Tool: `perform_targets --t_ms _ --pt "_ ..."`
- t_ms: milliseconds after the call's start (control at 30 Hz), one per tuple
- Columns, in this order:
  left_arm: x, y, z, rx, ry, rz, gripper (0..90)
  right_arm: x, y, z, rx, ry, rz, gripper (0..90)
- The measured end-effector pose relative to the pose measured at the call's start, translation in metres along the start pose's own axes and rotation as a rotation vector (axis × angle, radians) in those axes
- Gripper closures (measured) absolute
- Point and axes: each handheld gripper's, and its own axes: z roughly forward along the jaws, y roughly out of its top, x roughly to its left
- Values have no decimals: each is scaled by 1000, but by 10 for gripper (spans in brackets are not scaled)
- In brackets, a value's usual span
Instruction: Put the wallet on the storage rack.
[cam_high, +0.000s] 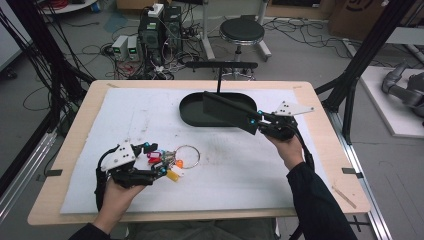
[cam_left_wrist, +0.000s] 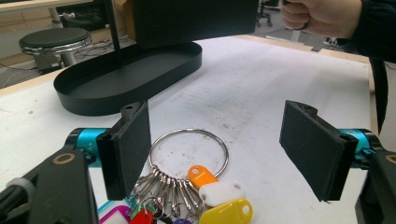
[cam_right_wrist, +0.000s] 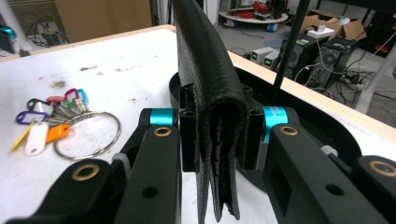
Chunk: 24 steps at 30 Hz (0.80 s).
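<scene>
Right gripper (cam_right_wrist: 219, 135) clamps black wallet (cam_high: 231, 113), held above oval tray (cam_high: 192, 117), not yet set down. Left gripper (cam_left_wrist: 219, 149) wide open, empty, straddling key ring (cam_left_wrist: 189, 158) on table; keys still ungrasped.

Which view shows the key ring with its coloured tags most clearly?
The left gripper view: the key ring lies close, between the open jaws, each tag distinct. The right gripper view shows it whole but farther off. In the high view it is small, tags partly beside the left hand-held gripper.
</scene>
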Motion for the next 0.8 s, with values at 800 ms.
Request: perform_targets --t_ms 800 --pt "-2 -1 3 -1 -12 16 249 -13 18 59 44 -55 0 757"
